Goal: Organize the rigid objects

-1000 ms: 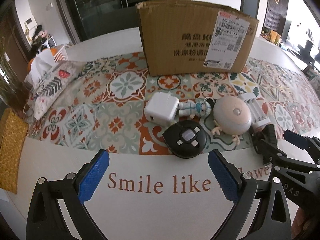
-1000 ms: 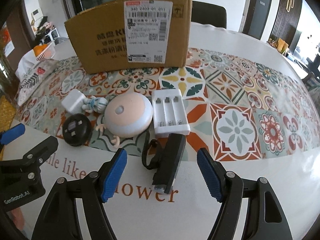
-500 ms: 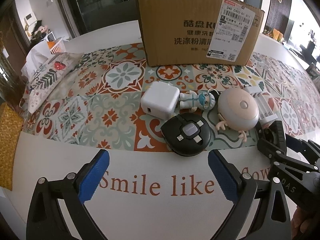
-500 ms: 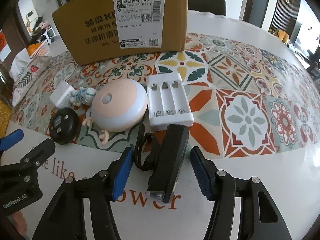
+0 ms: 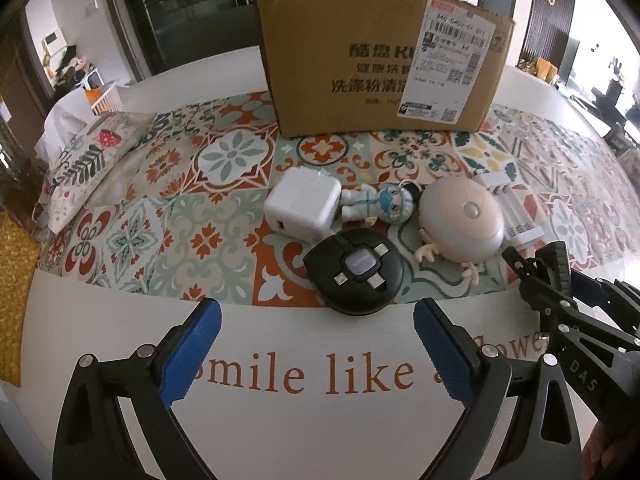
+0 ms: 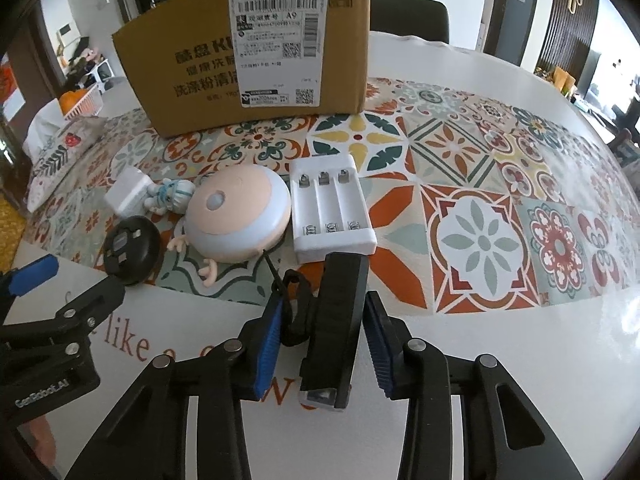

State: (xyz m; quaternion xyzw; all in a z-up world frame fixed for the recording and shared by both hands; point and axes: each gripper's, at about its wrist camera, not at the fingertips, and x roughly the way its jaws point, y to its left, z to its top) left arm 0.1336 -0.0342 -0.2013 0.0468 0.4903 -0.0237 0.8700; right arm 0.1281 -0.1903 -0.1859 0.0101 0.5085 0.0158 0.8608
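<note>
- The right gripper (image 6: 323, 338) is clamped on the black clip-on device (image 6: 338, 320); both blue pads press its sides, and a black strap loop sits against the left pad
- That black clip-on device lies at 6 o'clock in the right wrist view, on the bench (image 6: 500, 344) near the edge of the patterned mat (image 6: 476, 236)
- At 12 o'clock from it, just beside, is the white battery charger (image 6: 330, 210) with 3 empty slots
- At 11 o'clock lies the round peach night light (image 6: 236, 216), touching the charger's left side or nearly so
- The left gripper (image 5: 316, 354) stands wide with nothing between its pads
- At 12 o'clock from it sits the black round cable hub (image 5: 356, 270); the white power adapter (image 5: 302, 208) and the small figurine (image 5: 378, 202) are behind that
- The cardboard box (image 5: 380, 68) stands upright at the far side of the mat
</note>
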